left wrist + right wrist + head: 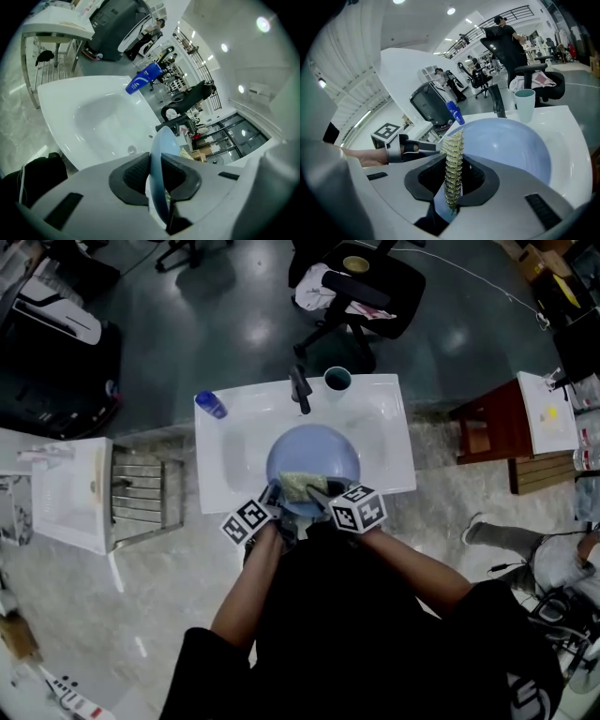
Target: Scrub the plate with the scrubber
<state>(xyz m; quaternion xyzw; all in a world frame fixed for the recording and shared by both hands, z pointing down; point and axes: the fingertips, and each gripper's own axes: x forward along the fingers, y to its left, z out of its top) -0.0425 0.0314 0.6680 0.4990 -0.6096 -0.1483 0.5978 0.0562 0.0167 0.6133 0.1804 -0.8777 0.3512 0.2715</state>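
Nearest the person, the left gripper (154, 171) is clamped on the near rim of the plate (164, 140), with its pads pressing both faces of the thin blue edge. Just beside it, the right gripper (452, 178) pinches the scrubber (452, 154) edge-on. The scrubber's free end seems to lie on the plate's inner face, though the head view is too small to be sure. The plate sits over the basin of the sink (394, 442). It looks stiff, light and smooth, and likely slippery when wet, so a rim hold needs firm pressure. The scrubber is soft and will flatten. There is open room across the plate's face. Farther on, the tap (300, 390), cup (337, 379) and blue bottle (210, 405) stand along the sink's back edge, apart from the plate.
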